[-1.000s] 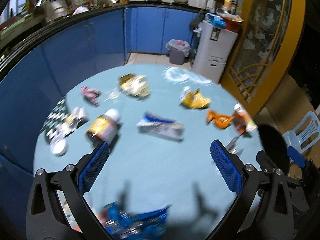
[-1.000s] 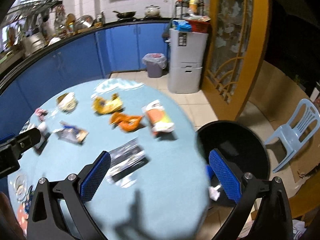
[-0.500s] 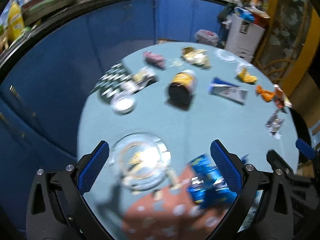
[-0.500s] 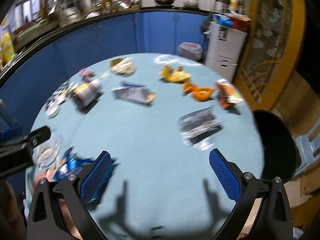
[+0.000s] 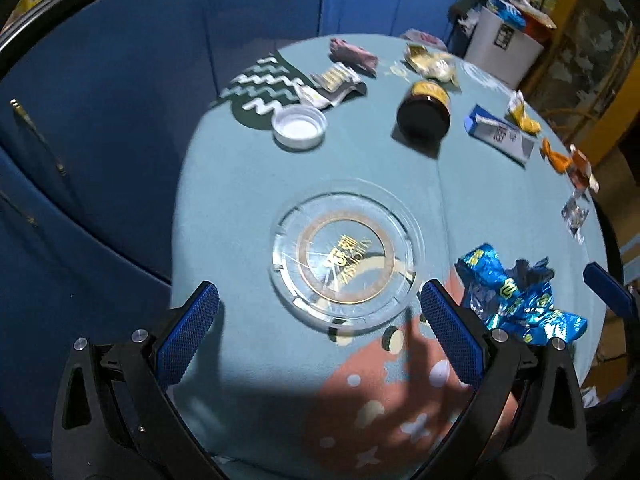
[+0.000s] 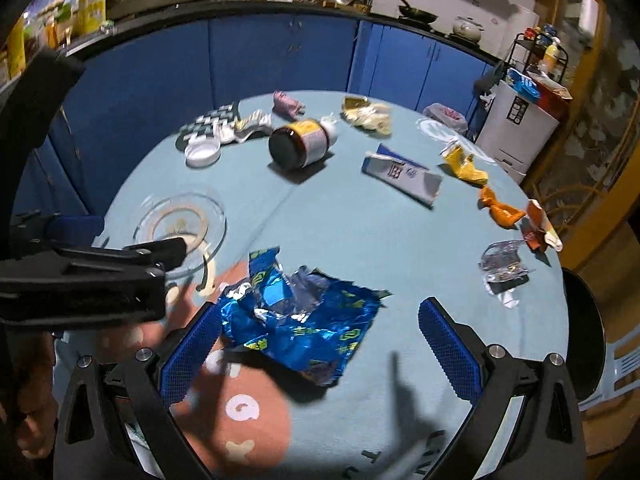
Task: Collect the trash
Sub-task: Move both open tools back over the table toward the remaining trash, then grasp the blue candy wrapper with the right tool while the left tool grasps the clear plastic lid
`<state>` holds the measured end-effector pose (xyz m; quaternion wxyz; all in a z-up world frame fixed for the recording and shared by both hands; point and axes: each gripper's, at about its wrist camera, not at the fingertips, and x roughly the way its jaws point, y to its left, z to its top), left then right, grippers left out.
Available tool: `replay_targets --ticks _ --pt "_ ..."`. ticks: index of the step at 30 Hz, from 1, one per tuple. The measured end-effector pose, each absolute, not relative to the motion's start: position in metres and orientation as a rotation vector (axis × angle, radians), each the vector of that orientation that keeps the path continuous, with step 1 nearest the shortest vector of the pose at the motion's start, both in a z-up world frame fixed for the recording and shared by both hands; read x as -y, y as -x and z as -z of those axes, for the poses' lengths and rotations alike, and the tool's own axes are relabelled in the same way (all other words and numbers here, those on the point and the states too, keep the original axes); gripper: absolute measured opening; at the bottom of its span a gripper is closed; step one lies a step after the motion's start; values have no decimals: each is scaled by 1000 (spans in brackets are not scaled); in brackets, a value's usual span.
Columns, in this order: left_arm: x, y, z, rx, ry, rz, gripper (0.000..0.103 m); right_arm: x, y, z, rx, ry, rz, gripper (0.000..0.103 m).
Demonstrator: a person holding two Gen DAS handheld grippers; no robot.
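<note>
A crumpled blue foil wrapper (image 6: 304, 320) lies on the round light-blue table (image 6: 360, 240), between my right gripper's (image 6: 320, 344) open fingers; it also shows in the left wrist view (image 5: 516, 296). My left gripper (image 5: 316, 328) is open and empty, just short of a clear glass ashtray (image 5: 344, 252). Further out lie a brown jar (image 6: 304, 142) on its side, a white lid (image 6: 203, 153), a blue-white carton (image 6: 400, 174), yellow (image 6: 464, 164) and orange (image 6: 500, 210) wrappers and a clear wrapper (image 6: 502, 268).
A black bin (image 6: 582, 336) stands at the table's right edge. Blue cabinets (image 6: 280, 52) run behind the table. A white drawer unit (image 6: 516, 128) stands at the back right. A patterned mat (image 5: 264, 88) and more wrappers (image 5: 432, 62) lie at the far side.
Both grippers swung left and down toward the near table edge. The ashtray came to the middle of the left view; the blue wrapper now lies between the right fingers.
</note>
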<state>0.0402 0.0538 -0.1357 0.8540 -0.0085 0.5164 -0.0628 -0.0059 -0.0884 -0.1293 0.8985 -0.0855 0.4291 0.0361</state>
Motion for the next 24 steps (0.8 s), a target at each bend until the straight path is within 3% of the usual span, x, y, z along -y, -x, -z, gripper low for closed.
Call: replay_targets --ticks 17,20,22,24 --pt "-40 -63 146 -1065 -12 157 99 95 -19 140 -931 91 -93 96" --pt "-41 -61 143 -1038 -17 148 88 97 -18 139 -922 80 -100 96" --pt "-39 -61 143 -1036 -27 152 88 98 -17 138 -916 74 -103 88" --pt "-36 -61 142 -1029 -40 146 86 101 -17 137 -912 68 -105 69"
